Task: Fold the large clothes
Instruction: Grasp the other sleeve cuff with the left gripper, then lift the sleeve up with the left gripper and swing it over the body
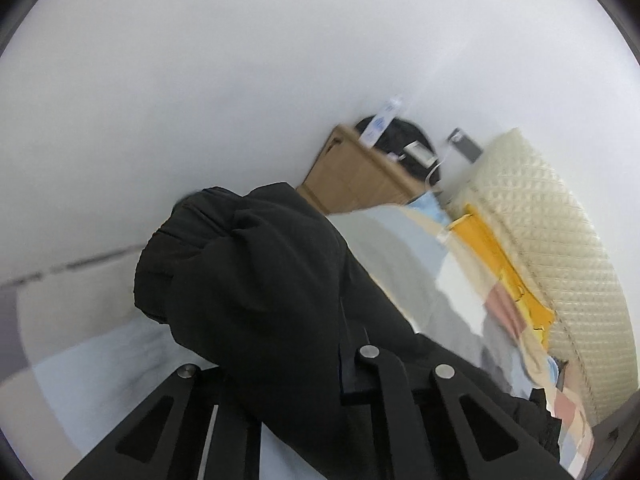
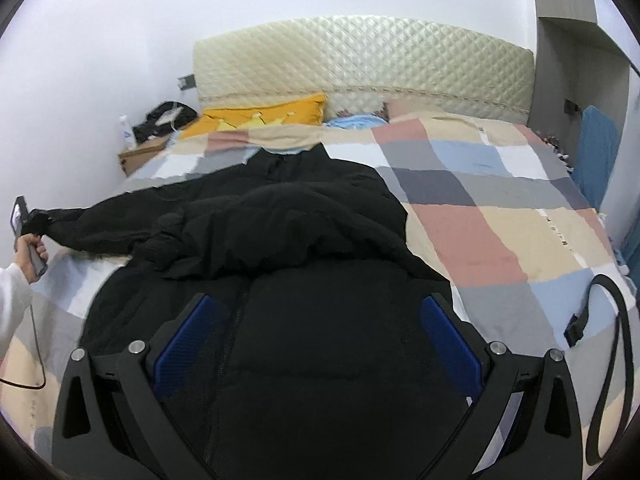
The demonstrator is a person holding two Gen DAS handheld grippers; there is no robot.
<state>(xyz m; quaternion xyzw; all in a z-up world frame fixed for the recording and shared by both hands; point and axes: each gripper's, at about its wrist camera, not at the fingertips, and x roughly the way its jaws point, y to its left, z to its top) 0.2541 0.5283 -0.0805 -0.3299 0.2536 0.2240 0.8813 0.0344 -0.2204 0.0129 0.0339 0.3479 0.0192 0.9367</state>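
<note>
Left jaws clamp the sleeve cuff, right jaws gape over the coat's near hem.

The coat (image 2: 288,232) lies on the bed (image 2: 500,216), collar far, hem near, its sleeve (image 2: 112,220) stretched out to the left. The left gripper (image 2: 34,220) grips the cuff out there; the right gripper (image 2: 320,344) hovers wide open, holding nothing. I'd say the sleeve must swing right, across the body.

Yellow pillow (image 2: 260,114) against quilted headboard (image 2: 360,60); checked bedspread (image 2: 500,208); cardboard box (image 2: 144,154) beside wall
</note>
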